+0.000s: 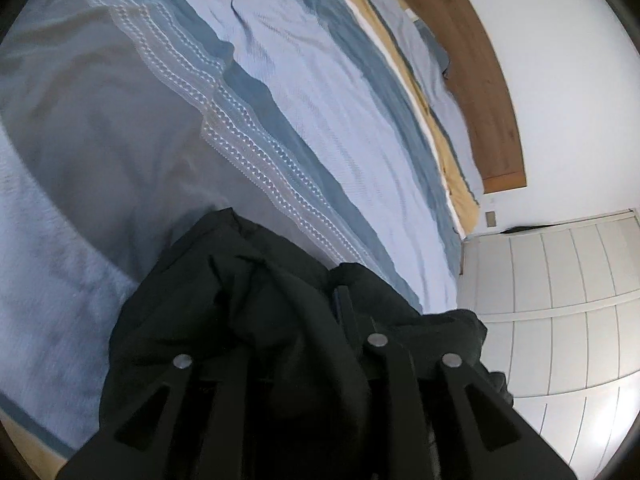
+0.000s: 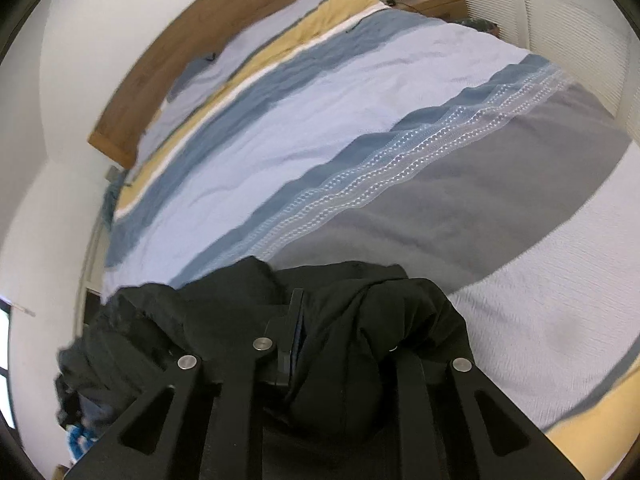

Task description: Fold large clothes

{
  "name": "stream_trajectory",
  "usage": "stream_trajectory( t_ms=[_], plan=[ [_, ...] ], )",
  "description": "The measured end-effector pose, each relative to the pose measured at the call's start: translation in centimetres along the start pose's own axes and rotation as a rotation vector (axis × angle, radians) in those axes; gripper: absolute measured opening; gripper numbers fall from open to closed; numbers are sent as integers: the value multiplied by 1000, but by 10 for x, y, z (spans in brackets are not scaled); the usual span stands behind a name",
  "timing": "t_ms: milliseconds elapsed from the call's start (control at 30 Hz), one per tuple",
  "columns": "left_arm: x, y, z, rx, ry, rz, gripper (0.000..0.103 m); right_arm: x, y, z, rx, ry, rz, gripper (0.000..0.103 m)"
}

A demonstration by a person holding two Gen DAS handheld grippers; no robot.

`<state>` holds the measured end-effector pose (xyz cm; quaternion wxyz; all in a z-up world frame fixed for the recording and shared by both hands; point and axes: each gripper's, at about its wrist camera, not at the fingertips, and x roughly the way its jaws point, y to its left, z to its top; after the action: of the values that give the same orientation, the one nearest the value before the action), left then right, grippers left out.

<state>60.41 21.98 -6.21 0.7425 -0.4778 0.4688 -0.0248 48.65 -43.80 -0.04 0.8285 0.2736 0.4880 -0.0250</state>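
A large black garment hangs bunched from both grippers above a bed. My left gripper is shut on its cloth, which drapes over and hides most of the fingers. In the right wrist view the same black garment is bunched over my right gripper, which is shut on it; one finger shows, the other is hidden under cloth. The garment is held above the near part of the bed.
The bed's striped cover of light blue, dark blue, grey and yellow spreads ahead. A wooden headboard stands at the far end, a nightstand beside it. White wardrobe doors stand at the right of the left wrist view.
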Motion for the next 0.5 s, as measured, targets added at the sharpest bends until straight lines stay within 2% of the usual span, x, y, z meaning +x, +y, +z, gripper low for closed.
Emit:
stream_trajectory(
  t_ms=[200,233,267,300,333,367,433,500],
  plan=[
    [37,10,16,-36,42,10,24,39,-5,6,17,27,-42,22],
    [38,11,17,-46,46,4,28,41,-5,6,25,29,-39,27],
    [38,10,17,-49,49,-3,30,42,-5,7,30,27,-28,38],
    [36,9,18,-50,52,-16,37,42,-4,8,35,25,-2,47],
    [32,7,19,-56,51,-34,46,41,-3,8,37,23,18,63],
    [27,6,22,-76,47,-64,50,39,-2,9,39,18,35,74],
    [17,7,27,-134,39,-130,60,32,2,10,28,13,45,78],
    [7,7,31,-167,34,-172,61,27,5,11,8,11,39,80]
  ],
)
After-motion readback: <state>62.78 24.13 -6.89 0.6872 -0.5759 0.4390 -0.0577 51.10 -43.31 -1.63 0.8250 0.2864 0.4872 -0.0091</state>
